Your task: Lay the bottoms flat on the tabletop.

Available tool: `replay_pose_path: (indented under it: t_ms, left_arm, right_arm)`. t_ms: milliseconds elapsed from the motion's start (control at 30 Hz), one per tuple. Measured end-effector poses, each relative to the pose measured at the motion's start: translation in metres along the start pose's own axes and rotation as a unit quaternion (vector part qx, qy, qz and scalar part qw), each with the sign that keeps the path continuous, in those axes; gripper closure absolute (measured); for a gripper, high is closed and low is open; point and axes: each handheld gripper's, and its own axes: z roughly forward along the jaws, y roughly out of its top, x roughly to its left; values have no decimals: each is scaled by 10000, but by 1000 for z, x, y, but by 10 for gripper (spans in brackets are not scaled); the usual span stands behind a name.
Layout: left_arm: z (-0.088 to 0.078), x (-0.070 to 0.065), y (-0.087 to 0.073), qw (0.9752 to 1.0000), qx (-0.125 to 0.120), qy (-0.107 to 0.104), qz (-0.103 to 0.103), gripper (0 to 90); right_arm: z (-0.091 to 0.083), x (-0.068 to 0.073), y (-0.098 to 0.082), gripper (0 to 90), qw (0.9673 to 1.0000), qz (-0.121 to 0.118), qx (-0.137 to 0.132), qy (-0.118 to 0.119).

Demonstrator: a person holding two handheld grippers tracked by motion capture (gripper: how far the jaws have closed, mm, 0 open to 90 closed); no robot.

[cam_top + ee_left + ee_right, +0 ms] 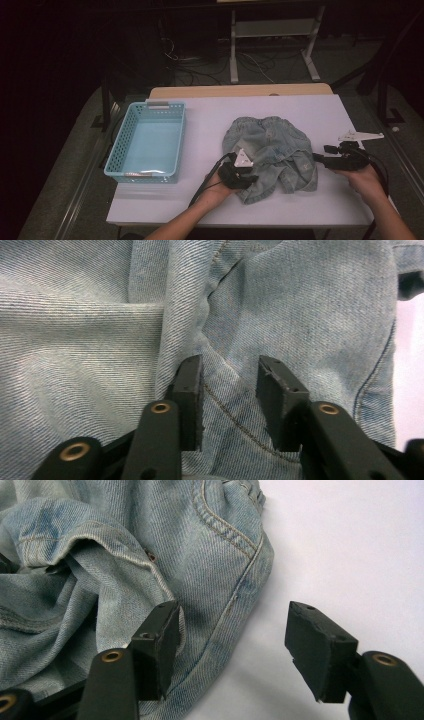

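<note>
A crumpled pair of light blue denim shorts (272, 145) lies in the middle of the white table (205, 120). My left gripper (251, 178) rests on the garment's near left part. In the left gripper view its jaws (230, 372) stand partly apart, tips down on the denim (75, 315), with a stitched seam running between them; no pinch shows. My right gripper (318, 158) sits at the garment's right edge, open. In the right gripper view (232, 610) one jaw lies over the denim (100, 530) and the other over bare table, the hem between them.
A light blue plastic basket (120, 150), with nothing in it, stands at the table's left. The table's wooden far edge (240, 91) borders a dark floor with cables and a metal frame (272, 30). Bare tabletop lies between basket and shorts.
</note>
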Motion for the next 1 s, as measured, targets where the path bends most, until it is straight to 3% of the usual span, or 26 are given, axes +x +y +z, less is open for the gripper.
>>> replay_pose_path:
  t_ms: [233,367,467,633,1000]
  left_arm:
    - [-1,5,-1,10000,-7,67,-22,840]
    - [-2,4,0,10000,-14,53,-16,864]
    - [-5,5,-1,9997,-74,-197,-144,868]
    - [-16,2,3,9986,-295,-391,-217,867]
    - [-45,-6,1,9936,-614,-883,-332,867]
  right_arm:
    - [0,0,0,382,10000,-5,-9,-14]
    - [0,0,0,382,10000,-7,-28,-22]
    - [-1,0,0,382,10000,0,-44,-17]
    - [-1,-1,0,382,10000,12,-39,-12]
    - [-1,-1,-1,382,10000,2,-37,-28]
